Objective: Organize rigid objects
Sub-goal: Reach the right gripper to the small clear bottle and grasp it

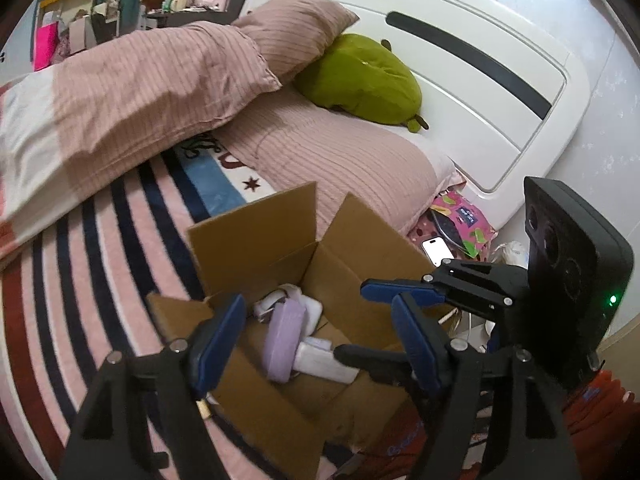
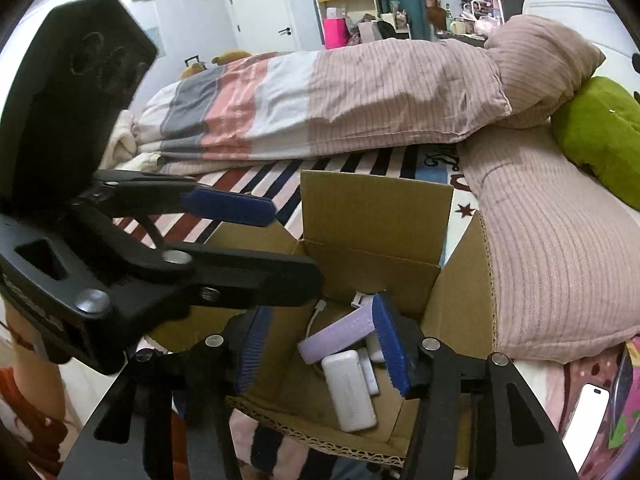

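Both grippers hang over an open cardboard box (image 1: 256,240) that sits on a striped blanket (image 1: 100,240) on the bed. Left gripper (image 1: 316,340), seen from its own camera, has its blue-padded jaws spread apart with nothing between them; below the gap lies the box's inside. Right gripper (image 2: 320,350) also stands with its jaws parted and empty, its pads clear of the objects under it. In the left view the right gripper (image 1: 384,300) reaches in from the right side, over the box's right flap; in the right view the left gripper (image 2: 248,236) crosses from the left, above the box's left edge.

Inside the box (image 2: 376,216) lie the rigid things: a lilac oblong case (image 2: 340,336) tilted across the middle, a white rounded power bank (image 2: 350,390) nearer the camera and just beside it, and further small white pieces with a white cable (image 2: 314,320) toward the far wall. The lilac case (image 1: 282,340) and a white block (image 1: 324,362) touch each other in the left view.

Beyond the box a pink ribbed duvet (image 1: 140,92) is heaped on the far side, with a green plush cushion (image 1: 360,80) against the white headboard (image 1: 460,80). A phone (image 1: 437,251) with a lit white screen lies to the right of the box, beside a bright patterned pouch (image 1: 464,216)
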The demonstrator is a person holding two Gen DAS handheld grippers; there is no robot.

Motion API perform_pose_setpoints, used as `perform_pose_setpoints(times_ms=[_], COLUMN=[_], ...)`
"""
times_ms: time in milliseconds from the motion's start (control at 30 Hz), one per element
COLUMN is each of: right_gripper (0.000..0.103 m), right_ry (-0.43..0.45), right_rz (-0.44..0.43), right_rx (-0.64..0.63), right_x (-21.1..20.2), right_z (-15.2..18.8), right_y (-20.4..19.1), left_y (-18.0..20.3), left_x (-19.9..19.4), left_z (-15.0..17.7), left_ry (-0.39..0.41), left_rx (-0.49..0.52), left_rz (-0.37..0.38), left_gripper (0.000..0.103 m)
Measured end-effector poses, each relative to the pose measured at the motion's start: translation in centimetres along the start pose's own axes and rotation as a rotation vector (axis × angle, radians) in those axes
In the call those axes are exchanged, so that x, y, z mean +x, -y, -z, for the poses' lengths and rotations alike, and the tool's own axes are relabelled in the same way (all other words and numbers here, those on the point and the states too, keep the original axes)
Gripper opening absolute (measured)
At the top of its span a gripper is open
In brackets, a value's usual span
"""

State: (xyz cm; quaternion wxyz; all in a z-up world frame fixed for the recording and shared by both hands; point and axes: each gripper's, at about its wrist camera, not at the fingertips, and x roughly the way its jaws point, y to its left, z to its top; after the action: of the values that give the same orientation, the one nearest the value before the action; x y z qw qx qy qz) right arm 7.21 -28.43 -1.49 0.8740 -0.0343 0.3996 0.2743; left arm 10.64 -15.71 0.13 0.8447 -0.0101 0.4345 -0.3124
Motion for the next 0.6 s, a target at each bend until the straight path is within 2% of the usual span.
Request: perform_pose_setpoints(times_ms=[233,433,600], right_gripper=[0.048,0.048,0.048], right_ry=[0.0,-0.003,-0.034], right_rz=[-0.019,-0.114,-0.171], right_rx=[-0.069,-0.15,-0.183], right_x=[-0.3,1.2,4.2], right_z=[-1.2,-2.4,-2.0], right_y=[-4.5,-11.0,-15.7], left_y=[-3.3,-7.5,-11.2], left_x=[-5.5,-10.0,-11.6], left_z=[2.7,6.4,10.1], left_ry=[0.075,0.143,0.17], left_rx=[-0.041,-0.1,-0.166], left_rz=[-0.058,-0.135,-0.174], left_gripper=[0.073,0.074,0.076])
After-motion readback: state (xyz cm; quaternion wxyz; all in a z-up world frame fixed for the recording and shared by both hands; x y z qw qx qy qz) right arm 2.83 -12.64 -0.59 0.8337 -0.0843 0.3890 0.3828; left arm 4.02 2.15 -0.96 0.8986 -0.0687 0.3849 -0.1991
